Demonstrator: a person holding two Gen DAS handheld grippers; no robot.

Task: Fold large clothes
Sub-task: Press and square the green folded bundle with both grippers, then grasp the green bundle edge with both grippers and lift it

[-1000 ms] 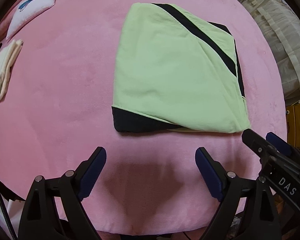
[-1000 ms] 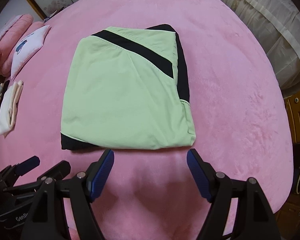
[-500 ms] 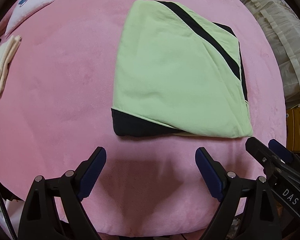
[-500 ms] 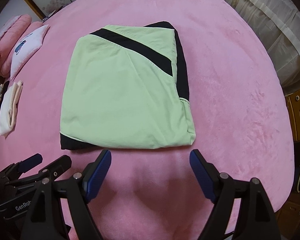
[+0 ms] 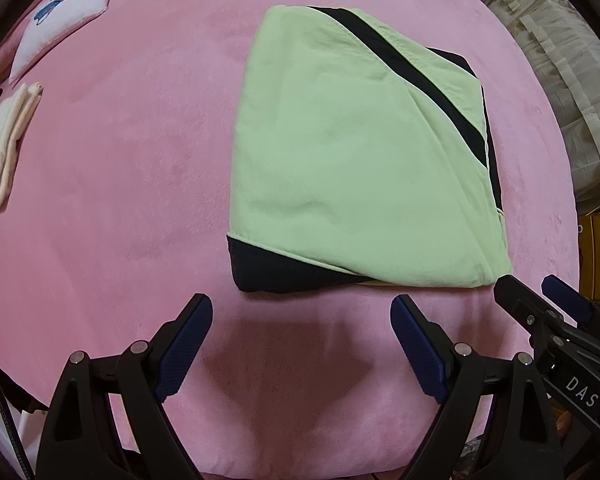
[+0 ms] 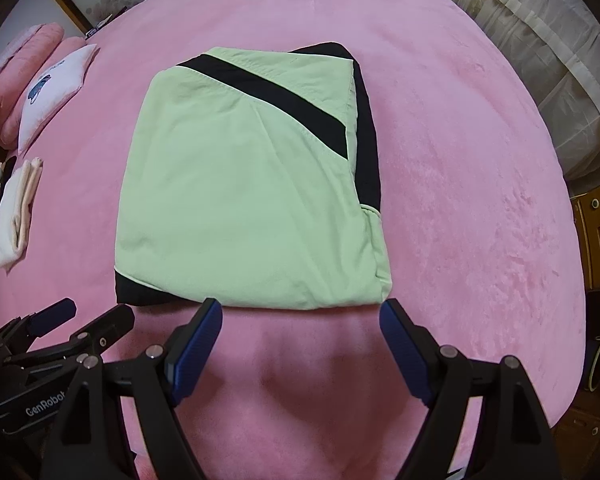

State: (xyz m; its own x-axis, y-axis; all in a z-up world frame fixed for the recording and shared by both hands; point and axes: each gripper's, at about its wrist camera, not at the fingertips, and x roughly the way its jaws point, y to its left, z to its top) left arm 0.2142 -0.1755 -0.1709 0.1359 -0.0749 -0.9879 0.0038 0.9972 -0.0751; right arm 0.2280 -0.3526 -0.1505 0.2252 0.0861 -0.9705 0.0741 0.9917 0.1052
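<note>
A light green garment with black bands [image 5: 360, 168] lies folded into a flat square on the pink blanket [image 5: 120, 200]; it also shows in the right wrist view [image 6: 244, 200]. My left gripper [image 5: 302, 312] is open and empty, just short of the garment's near black corner. My right gripper [image 6: 300, 316] is open and empty at the garment's near edge, its left fingertip [image 6: 210, 312] at the hem. Each gripper shows in the other's view: the right one [image 5: 540, 300] at the garment's near right corner, the left one [image 6: 88, 312] at its near left.
A folded cream cloth [image 6: 18, 208] and a white pillow with a blue print [image 6: 56, 84] lie at the bed's far left, with pink pillows [image 6: 24, 64] beyond. White curtains [image 6: 540, 40] and a wooden cabinet [image 6: 598, 232] stand to the right.
Both grippers have moved slightly forward toward the garment's near edge. Both stay open. The garment has not moved.
</note>
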